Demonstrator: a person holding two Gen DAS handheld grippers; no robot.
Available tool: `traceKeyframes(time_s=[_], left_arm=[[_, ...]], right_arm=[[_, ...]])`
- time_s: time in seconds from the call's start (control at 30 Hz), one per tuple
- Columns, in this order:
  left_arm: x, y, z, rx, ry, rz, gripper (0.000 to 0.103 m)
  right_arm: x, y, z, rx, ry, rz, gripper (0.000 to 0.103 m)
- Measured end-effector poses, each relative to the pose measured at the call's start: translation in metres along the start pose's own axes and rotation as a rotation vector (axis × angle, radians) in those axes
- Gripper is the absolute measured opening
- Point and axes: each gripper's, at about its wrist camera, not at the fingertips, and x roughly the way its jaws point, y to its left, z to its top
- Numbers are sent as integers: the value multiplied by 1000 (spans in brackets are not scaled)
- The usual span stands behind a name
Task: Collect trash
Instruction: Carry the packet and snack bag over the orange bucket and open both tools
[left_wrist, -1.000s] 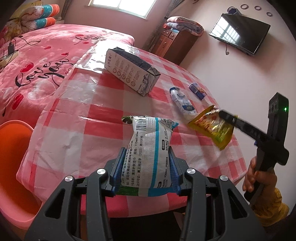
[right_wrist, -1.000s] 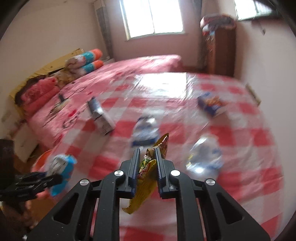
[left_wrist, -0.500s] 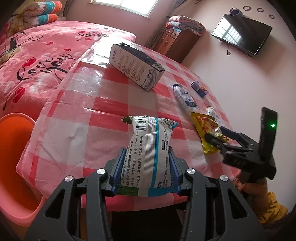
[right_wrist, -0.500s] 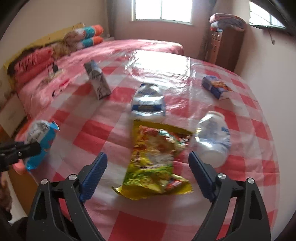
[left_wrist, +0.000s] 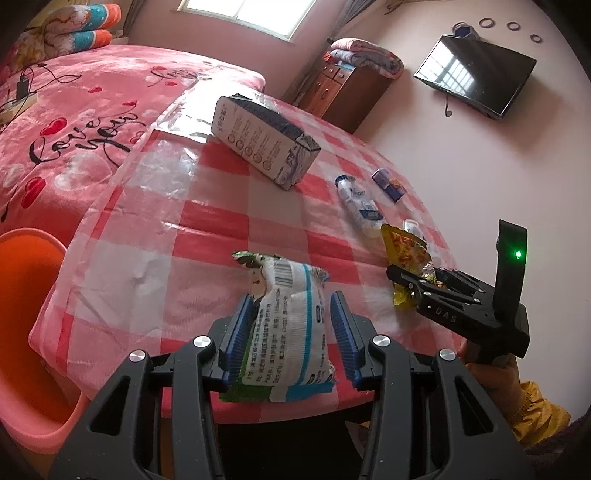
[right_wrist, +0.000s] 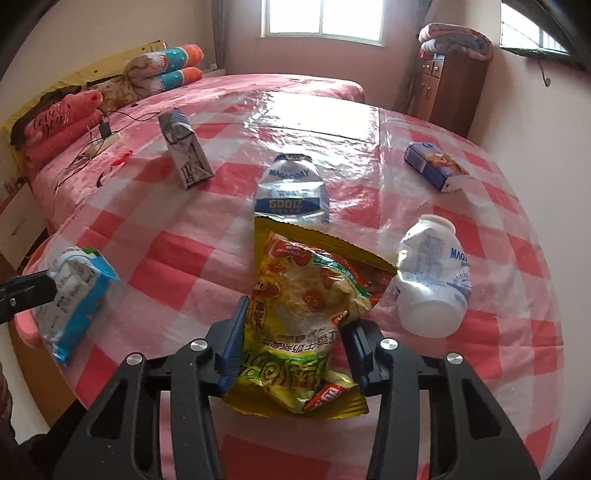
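A red-and-white checked tablecloth (right_wrist: 177, 254) is spread beside a pink bed (left_wrist: 74, 122). At left, a white-and-blue packet (left_wrist: 291, 325) is clamped in the left gripper (left_wrist: 291, 345). Right of it, a yellow snack bag (right_wrist: 303, 317) lies on the cloth, pinched between the right gripper (right_wrist: 295, 347)'s jaws, which have just been closing.

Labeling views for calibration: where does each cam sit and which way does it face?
Left wrist: sits on the left claw, looks down across the checkered table toward the TV wall; shows the right claw and a hand.
Right wrist: sits on the right claw, looks toward the window; shows the left claw tip.
Shared: white-blue wrapper, yellow snack bag, carton.
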Motion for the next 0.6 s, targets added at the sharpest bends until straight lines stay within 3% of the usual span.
traceKeyframes(time_s=[0.2, 0.27, 0.4, 0.5, 0.6], left_arm=[[1, -4, -3, 50, 12, 22, 45], [2, -10, -5, 92, 19, 58, 59], [10, -24, -10, 194, 35, 159, 64], [19, -24, -13, 216, 60, 210, 61], [19, -24, -11, 214, 54, 202, 45]], right_arm=[[-2, 3, 2, -6, -3, 11, 47], [-3, 3, 2, -3, -4, 15, 47], [-5, 6, 4, 0, -5, 36, 47], [-6, 10, 4, -6, -6, 53, 47], [-7, 15, 5, -6, -4, 78, 47]])
